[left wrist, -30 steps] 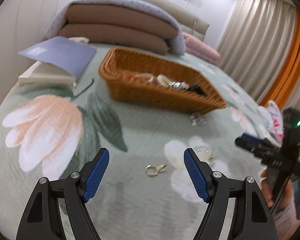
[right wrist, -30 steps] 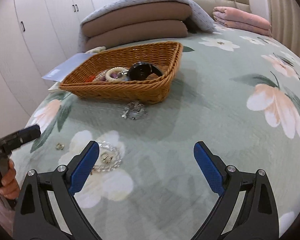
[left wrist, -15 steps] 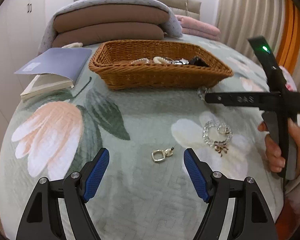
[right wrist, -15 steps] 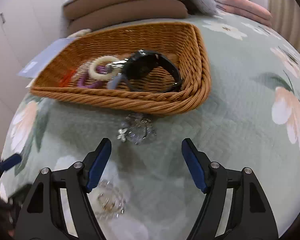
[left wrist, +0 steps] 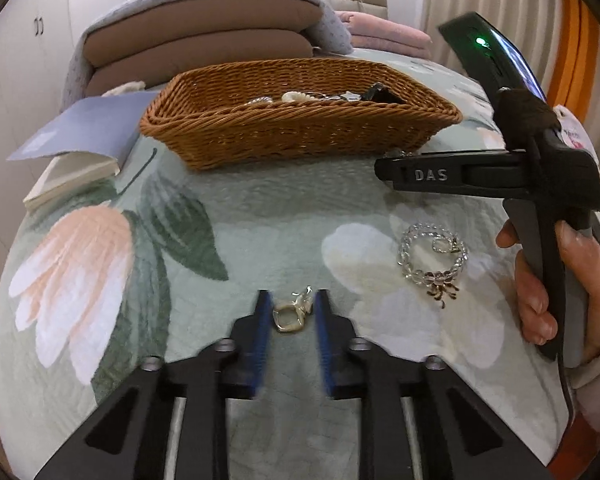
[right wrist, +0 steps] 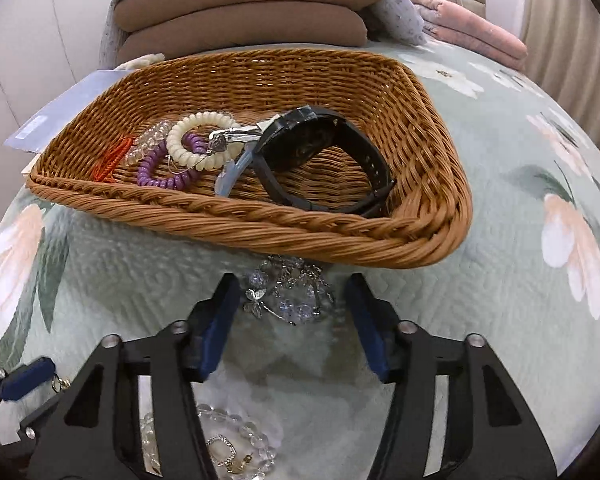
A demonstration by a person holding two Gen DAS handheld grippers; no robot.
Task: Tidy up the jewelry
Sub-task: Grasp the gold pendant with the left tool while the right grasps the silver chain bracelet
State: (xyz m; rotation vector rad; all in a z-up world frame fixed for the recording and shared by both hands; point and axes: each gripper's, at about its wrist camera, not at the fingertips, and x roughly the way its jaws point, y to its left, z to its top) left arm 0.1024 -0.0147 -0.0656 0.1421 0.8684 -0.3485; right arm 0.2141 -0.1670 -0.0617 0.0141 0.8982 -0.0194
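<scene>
lying on the green floral bedspread (left wrist: 260, 216), a small gold earring (left wrist: 291, 315) sits between the blue pads of the left gripper (left wrist: 290, 312); its jaws have just been closing and now stand narrow on either side of the earring; whether the pads actually press the metal cannot be told, the pad edges are motion-blurred; the lower part of the earring is partly masked by the right pad.

right gripper (right wrist: 290, 304) hangs over a tangled silver-and-crystal piece (right wrist: 288, 296) that lies on the bedspread just in front of the wicker basket (right wrist: 260, 236); its jaws have just been closing too, yet a clear gap shows on both sides of the tangle, so nothing is pinched; the far edge of the tangle is tucked under the basket rim and hidden; what kind of piece it is cannot be made out.

in the basket: a black watch (right wrist: 320, 160), a cream coil bracelet (right wrist: 200, 140), a purple coil band (right wrist: 168, 172), a clear beaded item (right wrist: 150, 142), something orange (right wrist: 114, 156), hard to identify; from the left wrist view only their tops show above the rim.

a clear bead bracelet (left wrist: 432, 256) lies on a white flower, apart from the earring; in the right wrist view it is cut off by the frame bottom and the gripper body.

a hand (left wrist: 556, 280) holds the right gripper's handle, cropped at the frame edge; a blue booklet (left wrist: 88, 128) lies left of the basket, corner cut by the rim.
</scene>
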